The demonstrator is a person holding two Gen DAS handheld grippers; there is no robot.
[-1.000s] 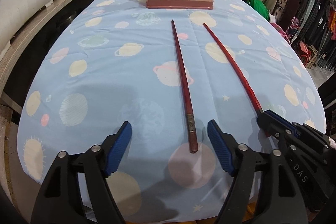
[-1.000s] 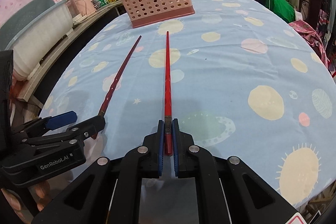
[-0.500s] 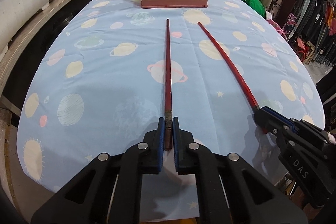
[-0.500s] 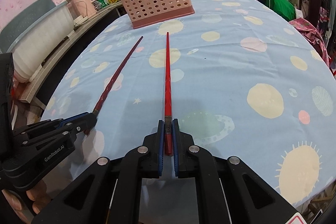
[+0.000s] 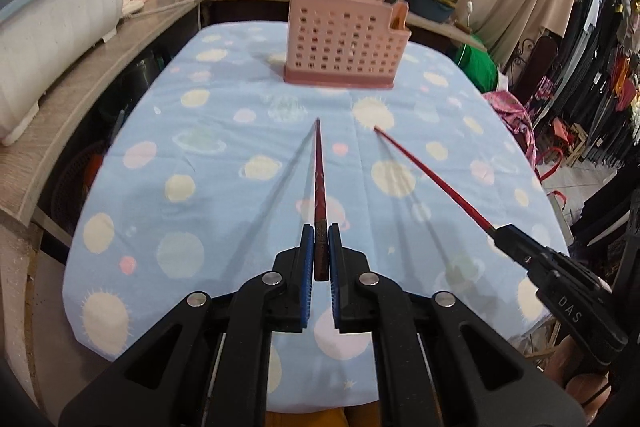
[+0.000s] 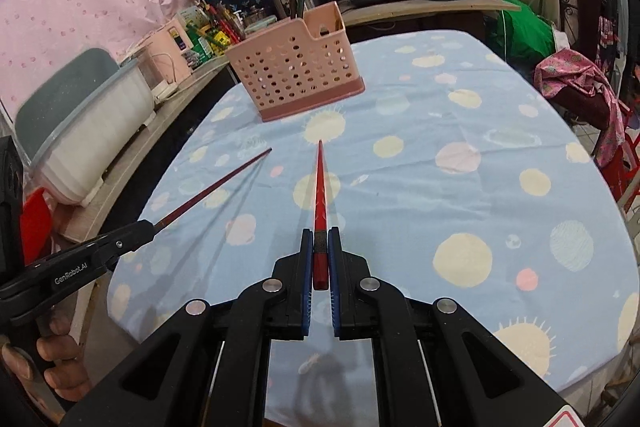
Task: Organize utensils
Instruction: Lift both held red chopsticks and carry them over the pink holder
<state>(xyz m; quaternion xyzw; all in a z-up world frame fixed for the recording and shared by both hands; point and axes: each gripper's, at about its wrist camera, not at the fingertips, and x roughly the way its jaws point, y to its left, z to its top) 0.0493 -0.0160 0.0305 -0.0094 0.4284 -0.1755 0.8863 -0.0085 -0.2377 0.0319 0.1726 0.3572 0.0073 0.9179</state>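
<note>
**Two chopsticks up, basket ahead**

Left wrist view: left tongs (image 5: 319, 251) clamped on the blunt end of a dark red chopstick (image 5: 319, 183), blue pads (image 5: 307, 267) pressed to either side. Stick clear of the tabletop (image 5: 224, 155), tip aimed toward the pink basket (image 5: 344, 41) at the far end, thin shadows fanned out on the cloth beneath. Off to the right, right tongs (image 5: 500, 233) closed on a brighter red chopstick (image 5: 432, 177), likewise raised.

Right wrist view: right tongs (image 6: 319, 251) pinched on the thick end of the bright red chopstick (image 6: 320, 183), tip pointed at the basket (image 6: 298, 65). Basket well apart from both tips, a few utensils already upright inside. At left, left tongs (image 6: 150, 227) with the dark chopstick (image 6: 212, 189), a hand (image 6: 60, 359) below on the handle.

Handling, as a judgement: light, stiff, slim and probably smooth, so likely to swivel or slip in a pinch. Hold at the thick butt end, as now, looks right: long lever, though, so tip wander to be expected on the way into a basket compartment.
</note>
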